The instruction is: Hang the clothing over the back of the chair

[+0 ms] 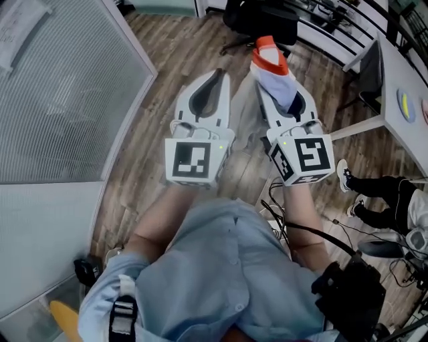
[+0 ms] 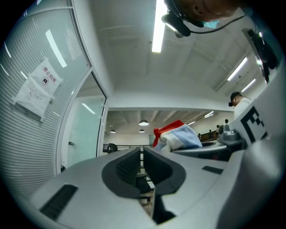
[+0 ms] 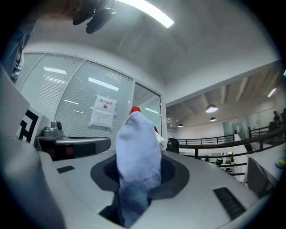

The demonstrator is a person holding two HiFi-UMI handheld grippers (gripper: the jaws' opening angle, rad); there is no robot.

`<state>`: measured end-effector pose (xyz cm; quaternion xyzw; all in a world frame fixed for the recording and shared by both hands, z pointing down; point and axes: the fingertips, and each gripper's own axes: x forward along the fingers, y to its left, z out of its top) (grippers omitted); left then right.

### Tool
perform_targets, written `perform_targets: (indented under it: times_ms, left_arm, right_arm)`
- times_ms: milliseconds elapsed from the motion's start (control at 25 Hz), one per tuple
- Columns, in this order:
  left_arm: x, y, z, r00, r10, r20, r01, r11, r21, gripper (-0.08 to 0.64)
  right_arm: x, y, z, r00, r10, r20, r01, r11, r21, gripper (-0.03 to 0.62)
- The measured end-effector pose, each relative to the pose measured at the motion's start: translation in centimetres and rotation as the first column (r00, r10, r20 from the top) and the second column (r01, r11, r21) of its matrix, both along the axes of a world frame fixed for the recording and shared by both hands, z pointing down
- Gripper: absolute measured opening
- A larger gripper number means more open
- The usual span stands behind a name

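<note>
Right gripper (image 3: 140,179) pinched on the clothing (image 1: 273,67), a pale blue and white piece with a red-orange edge, bunched between the jaws and reaching forward past the tips. Left gripper (image 2: 140,165) just beside it on the left, jaws drawn almost together with nothing in them, pointing the same way. Judging by that, a carrying stage: not yet at the chair (image 1: 264,20), a black office chair at the far end of the wooden floor (image 1: 174,60), well apart from both grippers. For a clean hang, best to hold the pinch firm on the way, given only a bunched end in the jaws and the risk of slipping. Worth bringing in the free left gripper to take a second edge and spread the fabric before reaching the backrest; otherwise likely to land as a lump and slide off. Then lift above the top of the backrest, carry across it and lower, leaving roughly half on each side, and release only once draped. Mind the glass partition (image 1: 67,93) close on the left and the seated person's legs (image 1: 378,190) at the right. As for containers, none to be made out: only a white tabletop (image 1: 401,137) at the far right with a small round blue-and-yellow thing (image 1: 405,105) on it, too small to call a dish, and nothing visibly in it.
</note>
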<state>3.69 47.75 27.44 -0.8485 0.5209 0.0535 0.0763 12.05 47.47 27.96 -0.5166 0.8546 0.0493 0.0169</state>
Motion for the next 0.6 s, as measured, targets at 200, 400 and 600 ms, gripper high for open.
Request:
perform_targets:
  times_ms: [200, 400, 600]
  left_arm:
    - [-1.7, -5.7, -1.1, 1.000, 0.012, -0.028, -0.012, 1.000, -0.009, 0.026]
    - [-3.5, -11.2, -2.6, 0.999, 0.035, -0.008, -0.034, 0.998, 0.044, 0.026]
    - [-5.1, -16.6, -3.7, 0.999, 0.041, -0.021, -0.040, 0.997, 0.070, 0.026]
  right_arm:
    - [-1.3, -5.8, -1.0, 1.000, 0.020, 0.015, -0.020, 1.000, 0.011, 0.135]
    - [-3.3, -11.2, -2.2, 0.999, 0.038, -0.004, -0.037, 0.999, 0.027, 0.135]
    - [-4.9, -16.9, -3.0, 0.998, 0.057, -0.022, -0.056, 0.998, 0.040, 0.135]
